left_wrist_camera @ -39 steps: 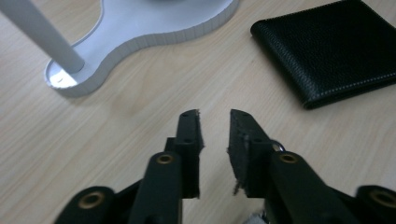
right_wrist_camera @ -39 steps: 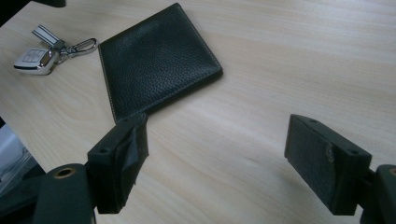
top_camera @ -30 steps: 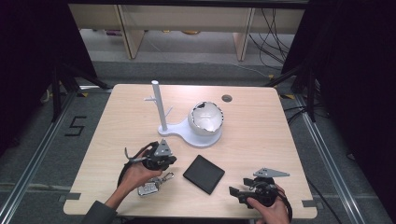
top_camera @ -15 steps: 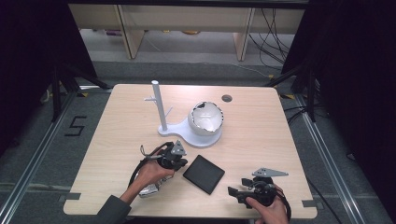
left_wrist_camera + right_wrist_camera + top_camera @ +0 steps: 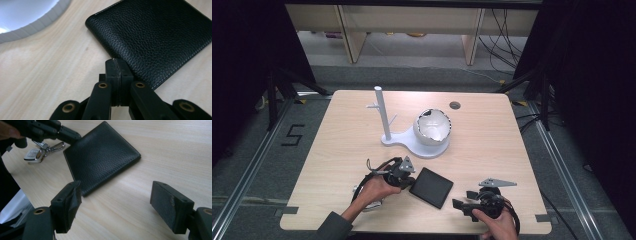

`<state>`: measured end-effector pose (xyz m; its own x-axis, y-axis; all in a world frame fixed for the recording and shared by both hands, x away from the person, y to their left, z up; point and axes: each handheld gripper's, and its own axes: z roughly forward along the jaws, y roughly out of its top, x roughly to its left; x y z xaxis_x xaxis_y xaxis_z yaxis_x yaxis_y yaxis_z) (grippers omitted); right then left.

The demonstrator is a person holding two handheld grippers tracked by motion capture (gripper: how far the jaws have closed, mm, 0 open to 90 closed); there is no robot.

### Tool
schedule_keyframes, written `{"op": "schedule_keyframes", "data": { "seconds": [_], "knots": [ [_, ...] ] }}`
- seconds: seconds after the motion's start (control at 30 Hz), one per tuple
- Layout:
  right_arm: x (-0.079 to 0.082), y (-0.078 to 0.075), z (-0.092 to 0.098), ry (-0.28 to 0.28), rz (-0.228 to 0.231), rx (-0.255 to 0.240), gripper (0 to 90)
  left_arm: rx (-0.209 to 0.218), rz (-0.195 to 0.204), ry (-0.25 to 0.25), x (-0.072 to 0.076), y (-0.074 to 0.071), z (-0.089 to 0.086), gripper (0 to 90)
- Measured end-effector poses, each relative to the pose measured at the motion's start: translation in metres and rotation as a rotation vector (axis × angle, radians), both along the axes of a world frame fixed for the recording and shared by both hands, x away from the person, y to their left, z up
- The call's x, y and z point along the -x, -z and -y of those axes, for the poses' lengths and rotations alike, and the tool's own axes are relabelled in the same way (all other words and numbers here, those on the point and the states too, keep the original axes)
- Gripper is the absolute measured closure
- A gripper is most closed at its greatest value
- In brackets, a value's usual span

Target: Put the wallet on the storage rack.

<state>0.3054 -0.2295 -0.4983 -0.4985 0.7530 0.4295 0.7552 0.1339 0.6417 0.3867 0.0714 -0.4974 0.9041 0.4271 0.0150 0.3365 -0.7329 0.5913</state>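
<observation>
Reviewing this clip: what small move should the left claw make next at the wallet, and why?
Probably open slightly. The left claw is shut with nothing between its jaws, tips at the edge of the black wallet, which lies flat on the table. Closed jaws can only nudge it; the right claw waits open nearby.

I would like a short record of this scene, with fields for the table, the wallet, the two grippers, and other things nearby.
table: light wood
wallet: black leather, lying flat and closed
left gripper: jaws shut, nothing between them, tips at the wallet's edge
right gripper: jaws wide open, empty, pointing at the wallet
keys: on the table beside the left gripper
stand: white, with an upright post
bowl: white, on the stand's base
</observation>
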Motion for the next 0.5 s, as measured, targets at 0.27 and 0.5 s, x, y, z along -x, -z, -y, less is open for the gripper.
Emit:
{"op": "schedule_keyframes", "data": {
  "seconds": [0.27, 0.5],
  "knots": [
    [-0.017, 0.003, -0.006, 0.005, -0.037, -0.035, 29.1, 0.003, -0.030, 0.041, 0.015, -0.001, 0.009, 89.0],
    [-0.032, 0.007, -0.009, 0.011, -0.055, -0.052, 32.1, 0.024, -0.060, 0.092, 0.029, 0.000, 0.016, 88.7]
  ]
}}
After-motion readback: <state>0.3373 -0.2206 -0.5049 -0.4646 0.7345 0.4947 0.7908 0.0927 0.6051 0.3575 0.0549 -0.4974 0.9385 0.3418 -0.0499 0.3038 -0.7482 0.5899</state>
